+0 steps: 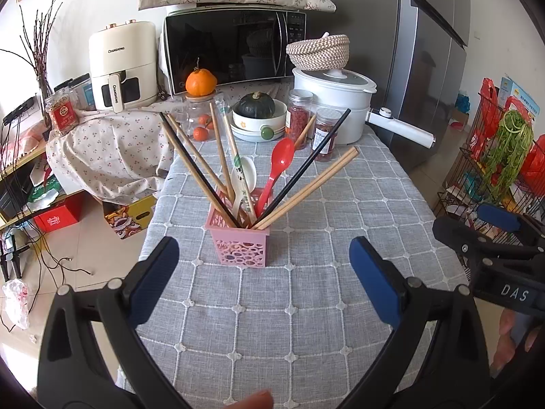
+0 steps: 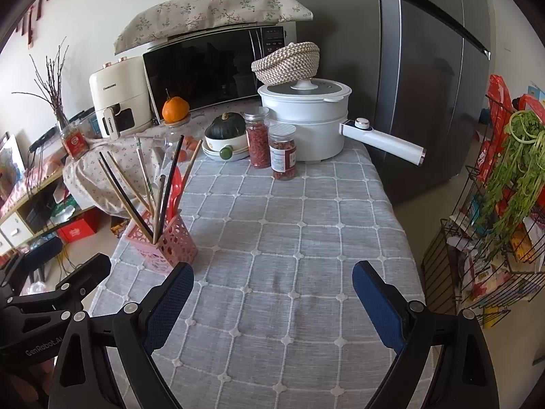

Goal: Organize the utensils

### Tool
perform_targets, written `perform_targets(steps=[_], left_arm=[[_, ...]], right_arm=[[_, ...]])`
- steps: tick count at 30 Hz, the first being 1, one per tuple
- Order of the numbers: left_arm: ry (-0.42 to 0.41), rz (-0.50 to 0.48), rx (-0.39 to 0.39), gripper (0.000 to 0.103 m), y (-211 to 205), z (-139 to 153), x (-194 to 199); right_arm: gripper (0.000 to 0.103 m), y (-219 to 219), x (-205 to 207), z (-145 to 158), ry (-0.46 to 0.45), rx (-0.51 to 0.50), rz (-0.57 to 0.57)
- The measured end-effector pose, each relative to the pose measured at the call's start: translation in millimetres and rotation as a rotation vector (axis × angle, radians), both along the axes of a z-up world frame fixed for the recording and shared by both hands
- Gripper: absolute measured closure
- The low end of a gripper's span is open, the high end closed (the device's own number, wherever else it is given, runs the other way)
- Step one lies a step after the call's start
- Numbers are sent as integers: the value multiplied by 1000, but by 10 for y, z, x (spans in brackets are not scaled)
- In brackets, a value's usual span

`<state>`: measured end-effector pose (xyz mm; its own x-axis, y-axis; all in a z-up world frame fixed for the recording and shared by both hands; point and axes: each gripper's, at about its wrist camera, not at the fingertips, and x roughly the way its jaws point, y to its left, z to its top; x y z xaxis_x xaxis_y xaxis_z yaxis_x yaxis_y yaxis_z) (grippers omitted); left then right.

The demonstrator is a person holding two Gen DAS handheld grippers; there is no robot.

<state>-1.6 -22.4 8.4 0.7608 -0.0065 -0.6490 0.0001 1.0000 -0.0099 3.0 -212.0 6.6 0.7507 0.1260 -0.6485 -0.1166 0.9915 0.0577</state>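
Observation:
A pink perforated utensil holder (image 1: 240,247) stands on the grey checked tablecloth (image 1: 306,306). It holds several wooden and black chopsticks, a red spoon (image 1: 277,170) and a white spoon (image 1: 246,175). My left gripper (image 1: 264,272) is open and empty, just in front of the holder. In the right wrist view the holder (image 2: 167,242) is at the left. My right gripper (image 2: 272,293) is open and empty over bare cloth, to the right of the holder. The right gripper also shows at the right edge of the left wrist view (image 1: 490,235).
At the table's far end stand a white electric pot (image 2: 306,122) with a long handle, two spice jars (image 2: 282,151), a bowl with a dark squash (image 2: 226,136), a microwave (image 1: 235,51) and an air fryer (image 1: 119,68). A fridge (image 2: 425,68) and wire rack (image 2: 483,238) are at right.

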Motion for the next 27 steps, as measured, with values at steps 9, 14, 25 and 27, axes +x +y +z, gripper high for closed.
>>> perform_targets(steps=[9,14,25,27], left_arm=[[2,0,-1,3,-9,-7,-5],[4,2,-5,3,-16,-16,-8],[11,4,-8,3,-28,-37,-6],[12,3,-8,3,-31,-43,-13]], right_arm=[[8,5,-1,-2,3,6,-3],[8,8,0,-2,3,8,-2],[8,15,-19,14,0,15,-4],[8,12,-17,18,0,16,-4]])
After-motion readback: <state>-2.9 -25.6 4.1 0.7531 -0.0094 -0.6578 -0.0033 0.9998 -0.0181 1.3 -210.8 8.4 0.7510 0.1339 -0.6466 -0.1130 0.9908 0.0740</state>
